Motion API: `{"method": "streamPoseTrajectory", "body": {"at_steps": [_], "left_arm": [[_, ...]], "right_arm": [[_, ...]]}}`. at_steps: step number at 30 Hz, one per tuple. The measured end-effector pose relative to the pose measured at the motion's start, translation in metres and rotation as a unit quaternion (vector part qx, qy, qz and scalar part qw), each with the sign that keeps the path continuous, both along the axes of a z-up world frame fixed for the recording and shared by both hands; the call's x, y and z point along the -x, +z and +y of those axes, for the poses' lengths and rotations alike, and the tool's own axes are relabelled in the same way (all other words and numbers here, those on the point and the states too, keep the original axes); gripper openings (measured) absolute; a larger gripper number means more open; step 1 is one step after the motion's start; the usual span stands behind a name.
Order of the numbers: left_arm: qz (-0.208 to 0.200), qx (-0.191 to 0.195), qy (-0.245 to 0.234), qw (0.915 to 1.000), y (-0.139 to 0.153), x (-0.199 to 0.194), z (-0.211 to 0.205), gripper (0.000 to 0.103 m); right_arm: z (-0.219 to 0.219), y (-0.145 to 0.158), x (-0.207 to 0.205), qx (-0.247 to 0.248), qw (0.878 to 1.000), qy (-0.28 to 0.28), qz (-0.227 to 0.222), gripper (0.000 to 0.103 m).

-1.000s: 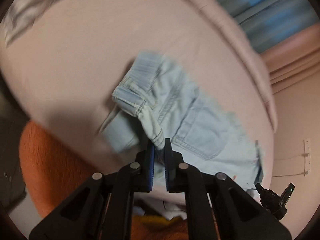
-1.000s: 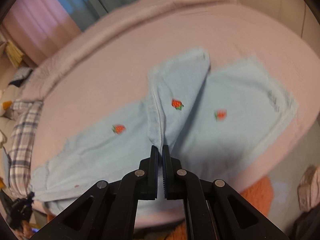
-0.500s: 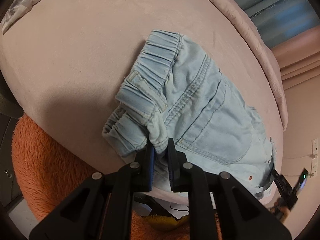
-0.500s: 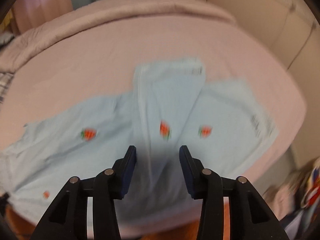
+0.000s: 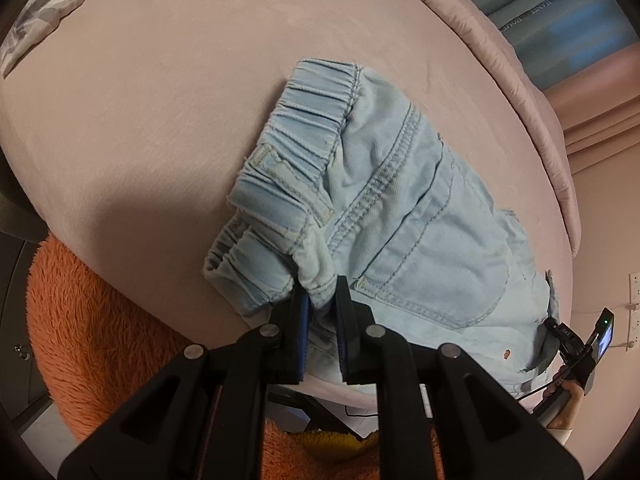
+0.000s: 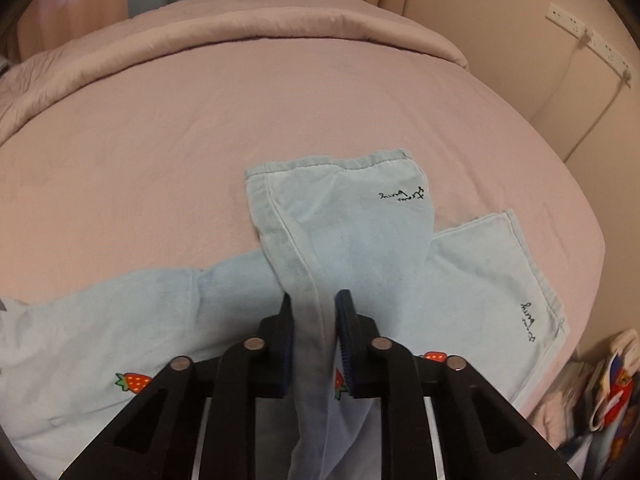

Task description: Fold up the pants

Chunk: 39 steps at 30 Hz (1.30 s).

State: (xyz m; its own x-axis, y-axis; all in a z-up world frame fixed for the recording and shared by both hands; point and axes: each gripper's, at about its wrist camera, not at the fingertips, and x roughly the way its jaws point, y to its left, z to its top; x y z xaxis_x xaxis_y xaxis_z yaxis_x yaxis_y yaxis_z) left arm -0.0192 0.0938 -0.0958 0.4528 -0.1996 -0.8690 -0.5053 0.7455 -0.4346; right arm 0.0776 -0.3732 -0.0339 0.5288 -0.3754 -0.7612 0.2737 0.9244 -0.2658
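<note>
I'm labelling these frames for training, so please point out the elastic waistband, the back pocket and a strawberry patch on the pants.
elastic waistband (image 5: pixel 308 120), left wrist view, gathered middle.
back pocket (image 5: pixel 444 256), left wrist view, pocket's centre panel.
strawberry patch (image 6: pixel 134 381), right wrist view, red fruit body.

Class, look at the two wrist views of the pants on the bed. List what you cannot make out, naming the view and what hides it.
- Left wrist view: the waistband fold between the left gripper fingers; the fingers cover the contact.
- Right wrist view: the pant leg under the right gripper; the frame hides whether it is pinched.
- Right wrist view: the strawberry print is partly covered by the frame.
- Right wrist view: the script is too small to read.
</note>
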Motion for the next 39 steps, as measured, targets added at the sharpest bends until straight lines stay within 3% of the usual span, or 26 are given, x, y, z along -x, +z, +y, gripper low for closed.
{"method": "streamPoseTrajectory", "body": {"at_steps": [4, 7, 8, 12, 15, 17, 22, 26, 29, 32, 37, 38, 39], "left_arm": [[0.002, -0.001, -0.003, 1.0000, 0.000, -0.002, -0.002, 0.014], [0.002, 0.000, -0.003, 1.0000, 0.000, -0.003, -0.002, 0.014], [0.003, 0.000, -0.003, 1.0000, -0.001, -0.003, -0.002, 0.014], [0.006, -0.004, -0.007, 0.9999, -0.001, -0.007, -0.003, 0.014], [0.008, -0.004, -0.008, 0.9999, -0.001, -0.009, -0.003, 0.014], [0.010, -0.006, -0.010, 0.9999, -0.001, -0.010, -0.004, 0.014], [0.012, -0.006, -0.010, 0.9999, -0.002, -0.012, -0.004, 0.014], [0.015, -0.006, -0.011, 0.9998, -0.003, -0.014, -0.004, 0.014], [0.015, -0.005, -0.009, 0.9998, -0.003, -0.015, -0.003, 0.015], [0.015, -0.004, -0.007, 0.9999, -0.003, -0.016, -0.002, 0.015], [0.008, -0.002, 0.002, 1.0000, 0.000, -0.013, -0.001, 0.011], [0.009, -0.006, -0.001, 0.9999, 0.002, -0.013, -0.002, 0.010], [0.010, -0.010, -0.005, 0.9999, 0.007, -0.012, -0.002, 0.009]], "right_arm": [[-0.013, 0.007, 0.006, -0.034, 0.999, -0.008, -0.018, 0.011], [-0.034, 0.028, 0.016, -0.054, 0.995, -0.050, -0.068, 0.010], [-0.042, 0.037, 0.021, -0.051, 0.993, -0.067, -0.086, 0.010], [-0.081, 0.056, 0.047, -0.132, 0.978, -0.098, -0.126, 0.010], [-0.100, 0.058, 0.072, -0.140, 0.969, -0.140, -0.146, 0.010], [-0.115, 0.053, 0.083, -0.146, 0.965, -0.162, -0.143, 0.010], [-0.137, 0.016, 0.096, -0.215, 0.950, -0.199, -0.108, 0.010], [-0.152, 0.012, 0.104, -0.246, 0.938, -0.217, -0.114, 0.010], [-0.158, 0.020, 0.111, -0.237, 0.937, -0.225, -0.124, 0.012], [-0.162, 0.030, 0.118, -0.226, 0.935, -0.235, -0.141, 0.019], [-0.175, 0.018, 0.122, -0.237, 0.932, -0.236, -0.135, 0.022], [-0.174, 0.016, 0.121, -0.234, 0.934, -0.236, -0.133, 0.018], [-0.173, 0.017, 0.121, -0.228, 0.934, -0.239, -0.136, 0.006]]}}
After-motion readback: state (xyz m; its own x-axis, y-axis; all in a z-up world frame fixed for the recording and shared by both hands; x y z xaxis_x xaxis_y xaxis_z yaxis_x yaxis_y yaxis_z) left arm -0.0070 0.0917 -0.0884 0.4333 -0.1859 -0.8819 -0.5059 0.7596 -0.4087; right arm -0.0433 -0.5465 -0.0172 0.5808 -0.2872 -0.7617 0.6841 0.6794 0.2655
